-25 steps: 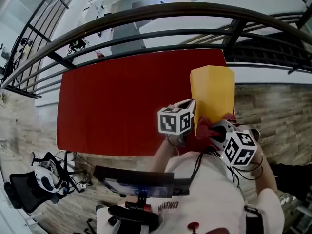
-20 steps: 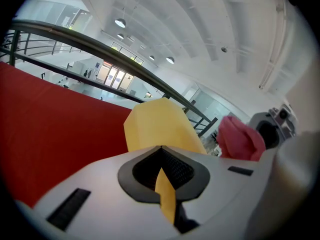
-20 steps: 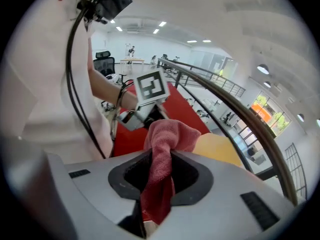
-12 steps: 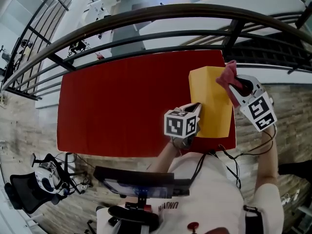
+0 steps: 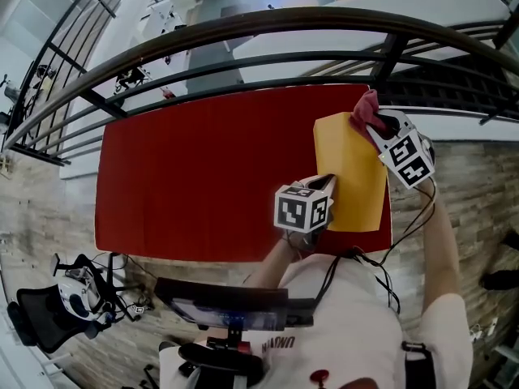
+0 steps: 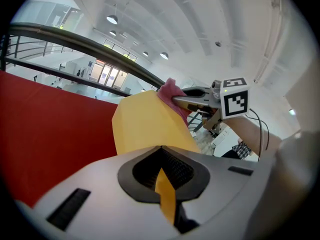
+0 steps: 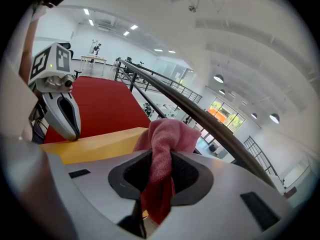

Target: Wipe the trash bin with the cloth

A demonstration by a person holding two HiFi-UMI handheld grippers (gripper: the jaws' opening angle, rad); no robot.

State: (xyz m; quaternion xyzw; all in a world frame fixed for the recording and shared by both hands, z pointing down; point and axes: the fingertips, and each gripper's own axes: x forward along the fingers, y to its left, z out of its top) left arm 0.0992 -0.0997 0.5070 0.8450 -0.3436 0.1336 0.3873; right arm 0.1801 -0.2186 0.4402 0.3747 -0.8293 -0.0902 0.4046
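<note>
Your left claw (image 5: pixel 327 186) is clamped on the bin's (image 5: pixel 353 177) near wall. Your right claw (image 5: pixel 371 125) pinches the cloth (image 5: pixel 366 107) at the bin's far corner.

The red bench (image 5: pixel 203 168) stands on a pale wood floor (image 5: pixel 49 217), just inside a curved railing (image 5: pixel 243 31). A yellow bin (image 5: pixel 349 177) rests at the bench's right end.

left gripper (image 5: pixel 327 183) and right gripper (image 5: pixel 370 126) both clamped
</note>
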